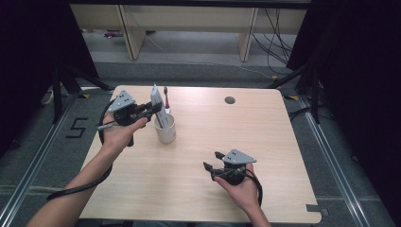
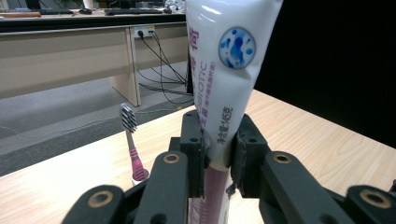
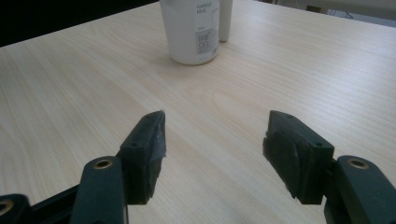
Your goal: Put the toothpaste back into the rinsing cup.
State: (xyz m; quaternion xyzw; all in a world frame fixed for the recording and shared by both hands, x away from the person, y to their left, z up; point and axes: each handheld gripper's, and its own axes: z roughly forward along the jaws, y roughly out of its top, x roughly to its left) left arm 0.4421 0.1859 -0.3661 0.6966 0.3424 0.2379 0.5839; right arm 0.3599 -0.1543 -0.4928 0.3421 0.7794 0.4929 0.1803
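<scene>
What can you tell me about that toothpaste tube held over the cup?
The toothpaste tube is white, soft-looking plastic with pink print, a blue-and-white round emblem and small dark lettering. It stands upright, its flat crimped end on top, widening upward. The left gripper is shut on its lower part, jaws pressing both sides. In the high view its lower end sits in the white cup, beside a pink-handled toothbrush.

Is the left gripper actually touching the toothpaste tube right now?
Touching. In the left gripper view the left gripper has both jaws pressed flat against the toothpaste tube, pinching it with no gap on either side.
</scene>
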